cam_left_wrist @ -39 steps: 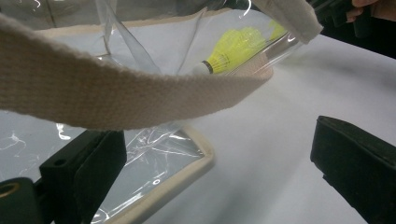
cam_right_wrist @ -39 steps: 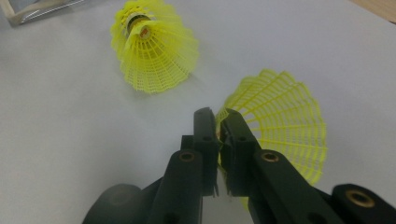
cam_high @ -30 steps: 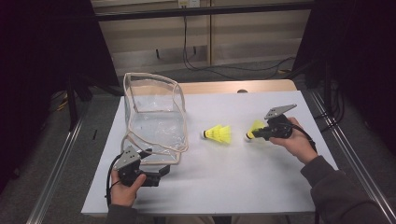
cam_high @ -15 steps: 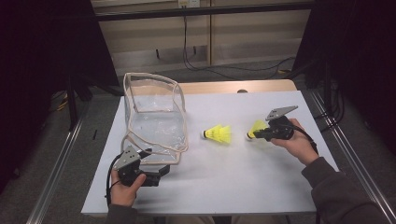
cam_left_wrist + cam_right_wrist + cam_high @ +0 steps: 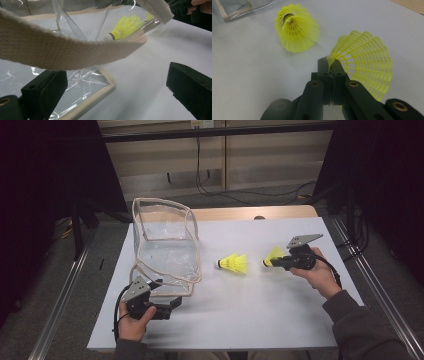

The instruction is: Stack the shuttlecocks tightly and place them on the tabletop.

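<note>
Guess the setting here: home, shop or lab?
Most likely a lab or data-collection bench. A bare white table stands in a metal-railed frame, cables hang down the back wall, and a person works two handheld grippers, left and right, on shuttlecocks and a clear bag.

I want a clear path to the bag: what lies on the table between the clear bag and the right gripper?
In the high view, a loose yellow shuttlecock lies on the white table between the clear bag and the right gripper, which pinches a second shuttlecock's skirt.
</note>
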Tool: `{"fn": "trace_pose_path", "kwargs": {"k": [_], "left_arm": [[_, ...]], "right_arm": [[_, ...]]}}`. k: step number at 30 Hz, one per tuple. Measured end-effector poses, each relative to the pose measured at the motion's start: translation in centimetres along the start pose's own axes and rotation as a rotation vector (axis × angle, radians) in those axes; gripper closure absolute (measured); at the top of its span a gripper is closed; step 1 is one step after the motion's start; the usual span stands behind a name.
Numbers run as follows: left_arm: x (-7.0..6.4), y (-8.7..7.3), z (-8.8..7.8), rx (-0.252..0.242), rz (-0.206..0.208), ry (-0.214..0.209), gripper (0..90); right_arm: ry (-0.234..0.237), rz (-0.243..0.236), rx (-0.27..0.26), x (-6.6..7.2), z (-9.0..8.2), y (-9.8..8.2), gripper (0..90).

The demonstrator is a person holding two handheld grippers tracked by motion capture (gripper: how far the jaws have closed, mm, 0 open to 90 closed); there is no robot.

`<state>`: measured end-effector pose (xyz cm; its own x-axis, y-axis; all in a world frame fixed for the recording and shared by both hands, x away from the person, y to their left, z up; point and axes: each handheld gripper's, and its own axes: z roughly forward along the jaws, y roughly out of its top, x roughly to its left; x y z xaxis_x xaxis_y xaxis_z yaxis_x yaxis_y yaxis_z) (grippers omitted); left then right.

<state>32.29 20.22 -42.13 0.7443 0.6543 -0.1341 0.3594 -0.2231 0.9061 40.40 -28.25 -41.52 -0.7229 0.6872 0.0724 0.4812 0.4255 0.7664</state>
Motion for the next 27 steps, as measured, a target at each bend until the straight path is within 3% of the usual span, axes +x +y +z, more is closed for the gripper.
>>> {"fn": "trace_pose_path", "kwargs": {"k": [16, 27], "left_arm": [[0.0, 0.0, 0.0, 0.0, 0.0, 0.0, 3.6], [0.0, 0.0, 0.0, 0.0, -0.001, 0.0, 3.6]], "right_arm": [[0.015, 0.026, -0.035, 0.5, 1.4, -0.2, 88.4], [0.027, 0.028, -0.023, 0.7, 1.8, -0.8, 87.7]]}}
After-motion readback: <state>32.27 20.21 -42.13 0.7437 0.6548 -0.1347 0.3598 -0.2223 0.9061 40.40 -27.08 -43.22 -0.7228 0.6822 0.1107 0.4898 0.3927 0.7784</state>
